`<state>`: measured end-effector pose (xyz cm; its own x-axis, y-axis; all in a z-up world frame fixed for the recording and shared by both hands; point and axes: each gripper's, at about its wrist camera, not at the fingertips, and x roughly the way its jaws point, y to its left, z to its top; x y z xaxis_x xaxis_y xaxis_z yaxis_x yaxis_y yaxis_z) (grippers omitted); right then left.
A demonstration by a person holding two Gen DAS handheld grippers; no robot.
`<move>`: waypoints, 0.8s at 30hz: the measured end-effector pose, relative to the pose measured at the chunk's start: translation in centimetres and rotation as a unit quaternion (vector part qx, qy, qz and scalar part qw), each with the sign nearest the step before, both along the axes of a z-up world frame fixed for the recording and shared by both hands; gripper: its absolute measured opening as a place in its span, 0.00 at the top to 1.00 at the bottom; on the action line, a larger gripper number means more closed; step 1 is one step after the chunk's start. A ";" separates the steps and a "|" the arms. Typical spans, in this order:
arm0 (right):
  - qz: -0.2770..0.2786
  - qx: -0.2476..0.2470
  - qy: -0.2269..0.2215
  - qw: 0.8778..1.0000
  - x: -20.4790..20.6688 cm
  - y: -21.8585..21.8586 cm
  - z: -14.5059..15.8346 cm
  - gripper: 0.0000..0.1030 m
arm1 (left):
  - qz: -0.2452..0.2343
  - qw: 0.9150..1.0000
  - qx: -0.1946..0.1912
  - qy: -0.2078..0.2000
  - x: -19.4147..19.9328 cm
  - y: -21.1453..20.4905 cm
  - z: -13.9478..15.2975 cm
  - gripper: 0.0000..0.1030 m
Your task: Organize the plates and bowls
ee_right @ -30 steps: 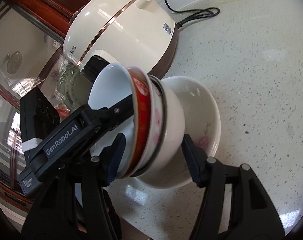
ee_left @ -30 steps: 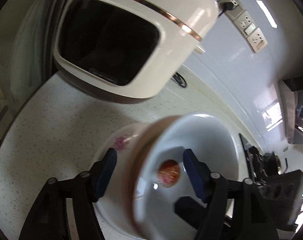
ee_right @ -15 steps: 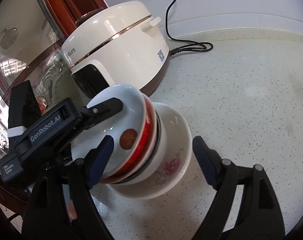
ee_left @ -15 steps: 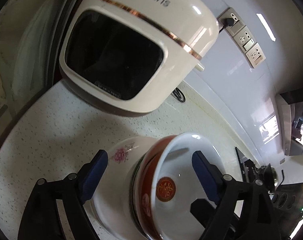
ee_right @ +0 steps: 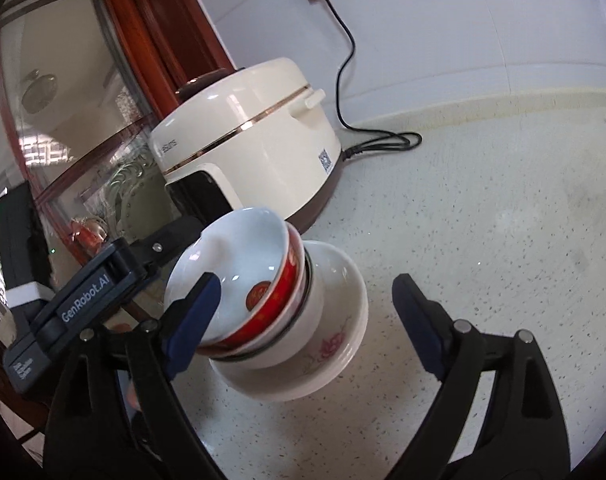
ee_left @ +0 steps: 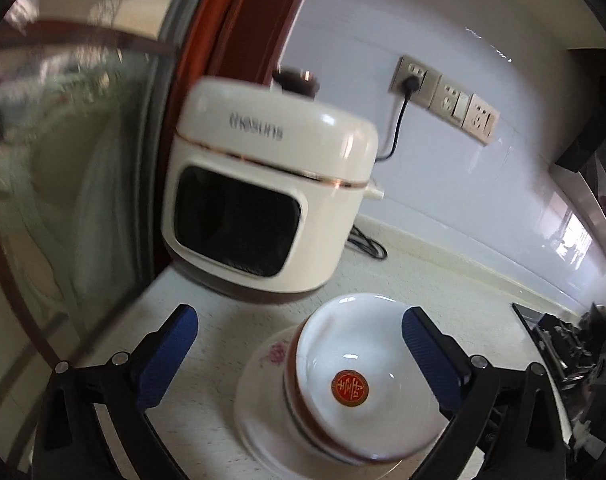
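Observation:
A stack of nested bowls stands on the speckled countertop (ee_right: 483, 240). A white bowl (ee_left: 343, 364) with a red seal sits on top, over a red-patterned bowl (ee_right: 281, 298). The lowest is a wider floral bowl (ee_right: 335, 344). My left gripper (ee_left: 299, 356) straddles the stack and its jaws are opening. Neither blue pad presses on the bowls, and its right finger (ee_left: 431, 360) is just beside the top rim. My right gripper (ee_right: 307, 318) is opening too. The stack stands between its fingers, which are clear of it. The left gripper's black housing (ee_right: 87, 300) shows left of the bowls.
A cream rice cooker (ee_left: 271, 200) stands just behind the bowls, with its cord (ee_right: 383, 144) running to wall sockets (ee_left: 443, 96). A glass cabinet door in a red wooden frame (ee_right: 143, 40) borders the counter's left. A dark stove (ee_left: 563, 344) lies far right.
Both grippers have spread their jaws off the bowl stack and drawn back and upward. The stack, held tipped a second ago, now rests on the counter.

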<state>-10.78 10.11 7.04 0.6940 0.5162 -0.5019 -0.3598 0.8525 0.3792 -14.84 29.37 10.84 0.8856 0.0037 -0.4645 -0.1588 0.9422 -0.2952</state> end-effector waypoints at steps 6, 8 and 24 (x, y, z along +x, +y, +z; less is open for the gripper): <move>-0.004 -0.046 -0.085 0.995 -3.2 -0.1 -0.1 0.12 | 0.024 0.999 0.021 -0.043 -3.7 -0.1 0.3 0.00; -0.007 -0.052 -0.108 0.993 -4.3 -0.4 -0.1 0.09 | 0.021 0.998 0.020 -0.048 -4.7 0.1 0.0 0.00; -0.054 -0.096 -0.190 0.976 -12.8 -3.1 -3.0 0.00 | 0.042 0.992 0.107 -0.061 -12.0 -4.0 -4.9 0.00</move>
<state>-23.60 6.96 4.06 0.8941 0.3505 -0.2788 -0.3464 0.9358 0.0654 -26.81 25.37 5.95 0.9274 0.1661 -0.3352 -0.2144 0.9703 -0.1122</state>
